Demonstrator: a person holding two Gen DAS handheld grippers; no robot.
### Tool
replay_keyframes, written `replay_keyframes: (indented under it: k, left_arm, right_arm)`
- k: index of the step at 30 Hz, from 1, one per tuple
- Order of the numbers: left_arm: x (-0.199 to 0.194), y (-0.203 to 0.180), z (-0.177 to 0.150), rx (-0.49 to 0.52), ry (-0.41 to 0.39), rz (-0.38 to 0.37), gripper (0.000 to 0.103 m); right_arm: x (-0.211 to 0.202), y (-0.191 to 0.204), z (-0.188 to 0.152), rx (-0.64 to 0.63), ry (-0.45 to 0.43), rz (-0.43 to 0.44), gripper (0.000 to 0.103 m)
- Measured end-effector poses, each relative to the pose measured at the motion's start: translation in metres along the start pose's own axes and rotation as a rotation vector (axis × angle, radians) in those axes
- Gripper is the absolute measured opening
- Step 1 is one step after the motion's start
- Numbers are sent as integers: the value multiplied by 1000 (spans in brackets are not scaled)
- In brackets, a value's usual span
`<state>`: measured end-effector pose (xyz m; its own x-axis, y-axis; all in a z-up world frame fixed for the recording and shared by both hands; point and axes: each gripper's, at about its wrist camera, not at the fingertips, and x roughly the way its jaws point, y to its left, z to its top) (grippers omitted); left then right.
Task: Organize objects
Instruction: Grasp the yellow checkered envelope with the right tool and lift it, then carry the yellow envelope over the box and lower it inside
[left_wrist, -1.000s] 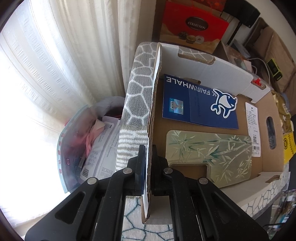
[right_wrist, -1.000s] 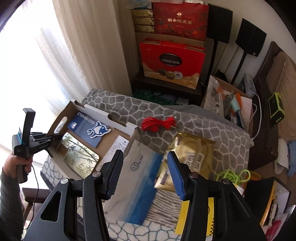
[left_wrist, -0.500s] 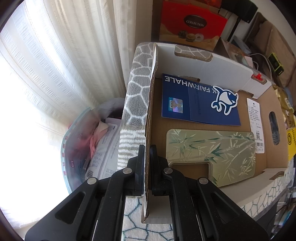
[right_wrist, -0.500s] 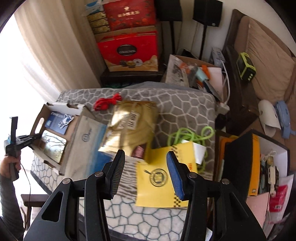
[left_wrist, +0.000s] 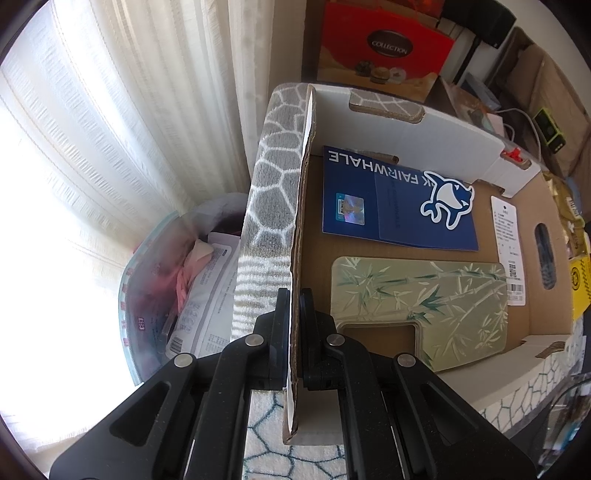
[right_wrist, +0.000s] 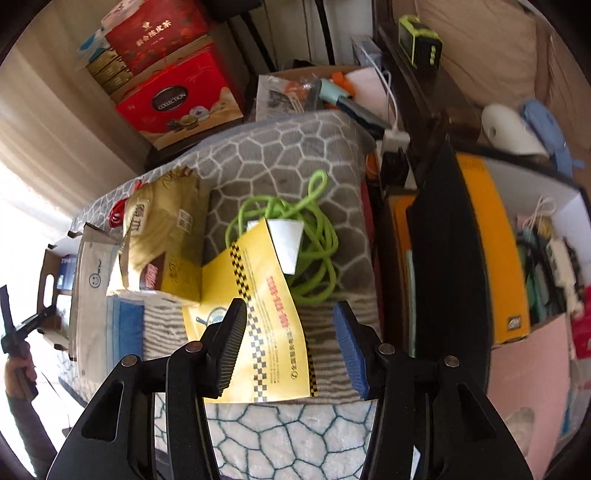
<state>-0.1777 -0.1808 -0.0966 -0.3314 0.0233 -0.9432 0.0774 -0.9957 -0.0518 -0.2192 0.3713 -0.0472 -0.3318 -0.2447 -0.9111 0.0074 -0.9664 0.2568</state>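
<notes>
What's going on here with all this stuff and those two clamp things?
A person is tidying loose items into a shallow cardboard box. The left gripper is shut on the box's side wall, steadying it; a dark blue card sleeve and a green bamboo-print board already lie inside. The right gripper, open and empty, hovers over a yellow checker-striped envelope on the grey patterned blanket, beside a coiled green cord.

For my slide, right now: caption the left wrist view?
Left gripper clamps the cardboard box wall; blue folder and bamboo-print board lie inside.
</notes>
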Motion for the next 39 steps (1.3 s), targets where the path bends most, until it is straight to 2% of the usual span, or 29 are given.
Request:
replay_keyframes:
  k: [3, 5, 6, 7, 10, 14, 17, 19, 20, 22, 29, 33, 39]
  left_arm:
    - [-1, 1, 0, -2, 0, 2, 4]
    - [-1, 1, 0, -4, 0, 0, 4]
    - [-1, 1, -1, -5, 1, 0, 4]
    - [-1, 1, -1, -5, 1, 1, 4]
    - [-1, 1, 0, -5, 3, 4, 4]
    - [-2, 0, 0, -8, 3, 2, 4]
    - [-2, 0, 1, -9, 3, -1, 4]
    - [-2, 0, 1, -10, 4, -1, 4]
    - [-2, 0, 1, -10, 5, -2, 4]
    - [-2, 1, 1, -12, 9, -9, 4]
    - [0, 3, 2, -22, 7, -23, 4]
    - [1, 3, 2, -24, 7, -28, 4]
    - [1, 3, 2, -24, 7, -28, 4]
  right_arm:
    - [13, -6, -6, 34, 49, 94, 50]
    - [15, -8, -9, 54, 58, 136, 36]
    - [14, -8, -10, 51, 54, 137, 24]
    - [12, -6, -12, 43, 50, 128, 17]
    - [-1, 3, -16, 9, 38, 150, 12]
    - [-14, 19, -20, -38, 30, 249, 12]
    - [-7, 25, -20, -39, 61, 312, 18]
    - [4, 25, -20, -19, 81, 289, 16]
    - [8, 24, -21, -7, 80, 263, 7]
    - [8, 24, -21, 13, 51, 240, 2]
    - [-45, 25, -13, 2, -70, 202, 0]
    - [-75, 31, -7, -15, -119, 214, 0]
    - [-101, 64, 3, -76, -155, 308, 0]
